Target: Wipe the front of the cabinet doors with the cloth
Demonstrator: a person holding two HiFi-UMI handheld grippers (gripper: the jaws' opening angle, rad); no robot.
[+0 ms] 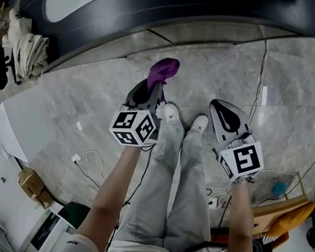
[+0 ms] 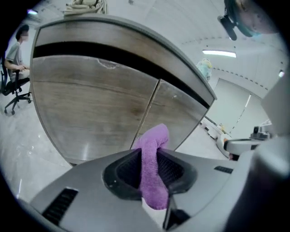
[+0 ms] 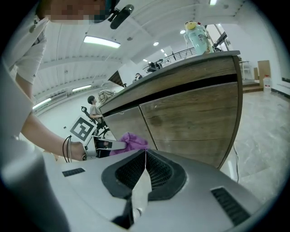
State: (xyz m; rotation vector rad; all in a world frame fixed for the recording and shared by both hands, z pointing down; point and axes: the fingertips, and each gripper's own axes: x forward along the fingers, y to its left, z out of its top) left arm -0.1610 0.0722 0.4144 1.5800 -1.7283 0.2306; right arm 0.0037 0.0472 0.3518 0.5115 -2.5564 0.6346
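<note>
Found left gripper [image 2: 149, 158] clamped on the purple cloth [image 2: 153, 140], folded end poking out beyond the jaws and close to the wooden cabinet doors [image 2: 99, 104] (contact not determinable; door seam straight ahead). Found right gripper [image 3: 145, 156] with jaws pressed together on nothing, to the right of the left one. Noted bottle [image 3: 198, 34] on the cabinet top.

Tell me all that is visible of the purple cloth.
The purple cloth looks like soft terry. It is bunched into a thick strip, clamped between the closed jaws of the left gripper; its rounded end sticks out forward, toward the seam of the wooden cabinet doors. Whether it touches them cannot be told.
</note>
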